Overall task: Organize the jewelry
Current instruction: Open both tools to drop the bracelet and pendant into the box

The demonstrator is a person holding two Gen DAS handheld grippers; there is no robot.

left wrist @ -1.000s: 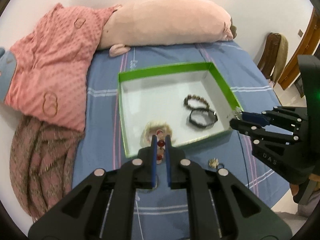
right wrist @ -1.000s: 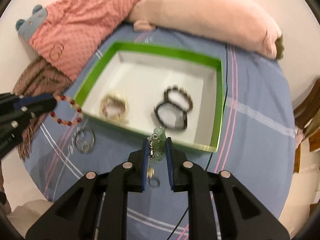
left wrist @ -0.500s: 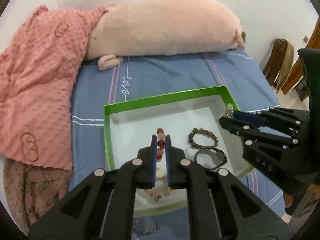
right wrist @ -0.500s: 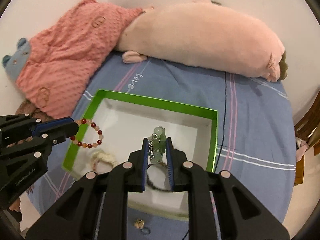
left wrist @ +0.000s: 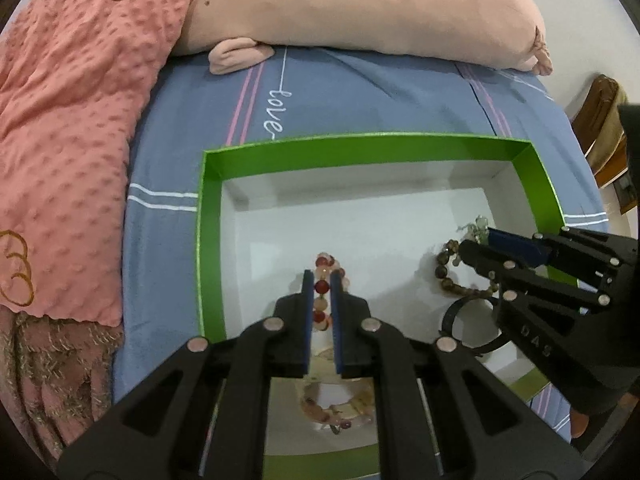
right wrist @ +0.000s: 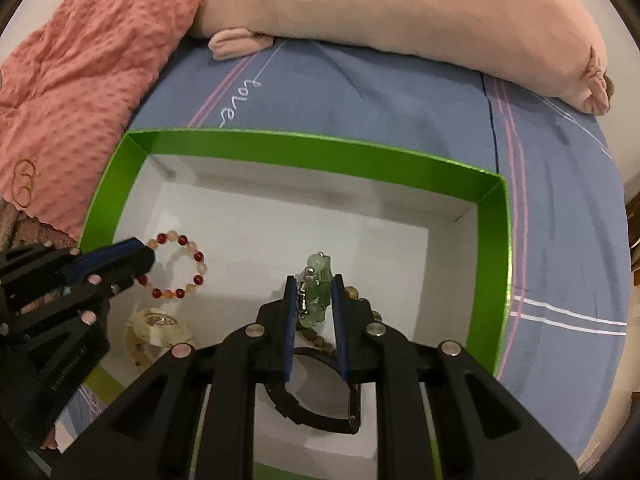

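Both grippers hang over the green-rimmed box (right wrist: 505,264) on the blue bedsheet (right wrist: 360,92), and each one has something. The left gripper (left wrist: 321,280) has its jaws pinched nearly together on a red and pale bead bracelet (right wrist: 176,266); from the right wrist view the loop dangles free off the fingertips, above the box's white floor near the left wall. The right gripper (right wrist: 314,284) is clamped on a pale green bead piece with silver links (right wrist: 316,292), jaws a little wider, the beads bunched between the blue pads and poking out past the tips.

Down on the box floor: a cream and pink bracelet (right wrist: 158,330) lies in the near left part (partly hidden under the left gripper in its own view), a brown bead bracelet (left wrist: 460,276) sits toward the right, and a black band (right wrist: 316,400) lies just beside it, directly under the right gripper.

Beyond the box, a long pink pillow (left wrist: 360,8) runs across the head of the bed, with a dotted coral blanket (left wrist: 68,120) heaped on the left.
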